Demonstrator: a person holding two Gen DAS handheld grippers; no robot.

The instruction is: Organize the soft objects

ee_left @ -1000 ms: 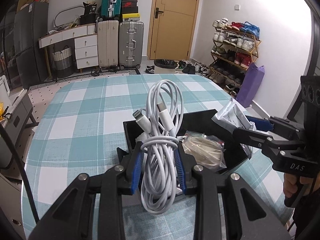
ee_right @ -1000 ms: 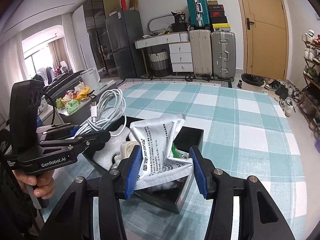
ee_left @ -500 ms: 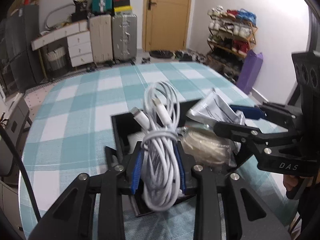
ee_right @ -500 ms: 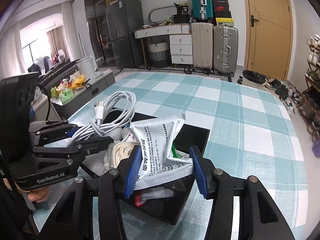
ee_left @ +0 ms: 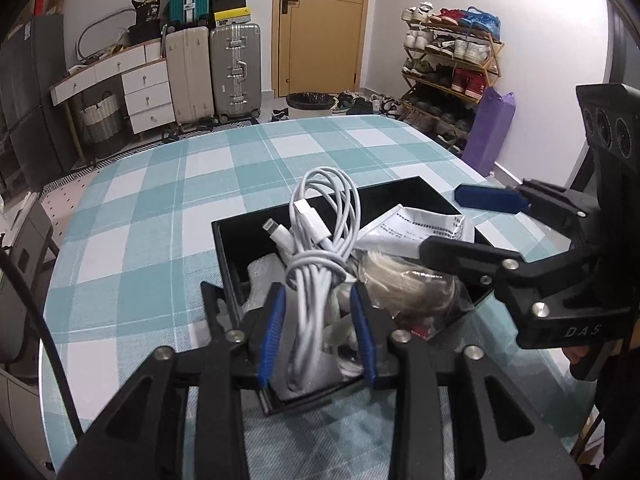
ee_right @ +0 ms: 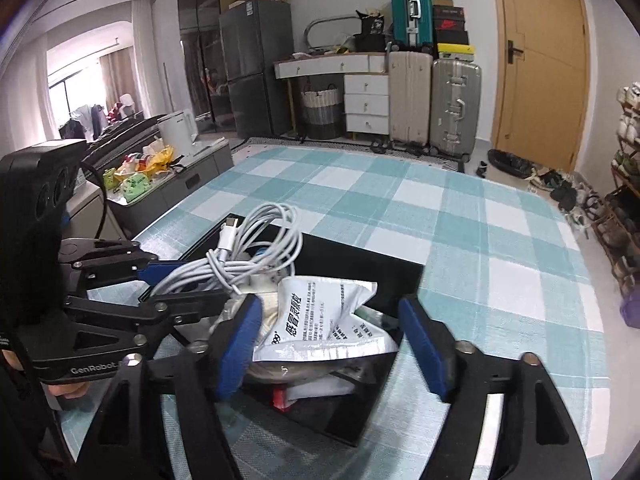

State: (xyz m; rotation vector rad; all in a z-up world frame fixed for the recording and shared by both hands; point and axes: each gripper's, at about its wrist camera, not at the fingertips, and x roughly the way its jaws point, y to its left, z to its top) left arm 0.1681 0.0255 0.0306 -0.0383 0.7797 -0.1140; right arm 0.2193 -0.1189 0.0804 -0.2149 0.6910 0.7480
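- Table [ee_left: 160, 208]: teal and white check cloth, takes up most of both views.
- Box [ee_left: 436, 196]: black, open-topped, on the table near its front edge. Both grippers are over it.
- Left gripper [ee_left: 318, 330]: blue pads stand either side of the cable bundle, low in the near end of the box. In the left wrist view the pads look close against the bundle but a thin gap may show, so I cannot tell whether it is clamped or let go.
- Right gripper [ee_right: 334, 342]: spread wide. Left pad sits beside the pouch edge, right pad is well apart from it with bare box wall between. Not gripping anything.
- Pouch [ee_right: 332, 320]: silver-white foil with black print, crumpled, lying inside the box on top of other contents, tilted up toward the far side.
- Cable [ee_left: 320, 248]: white, coiled and wrapped around its own middle, standing up out of the box. Loop end points up and away, two plug ends stick out on its left. Lower end rests among the box contents.
- Clear bag [ee_left: 404, 284]: beige contents, in the box between cable and pouch.
- Red-edged packet [ee_right: 282, 396]: mostly buried under the pouch, can't identify it.
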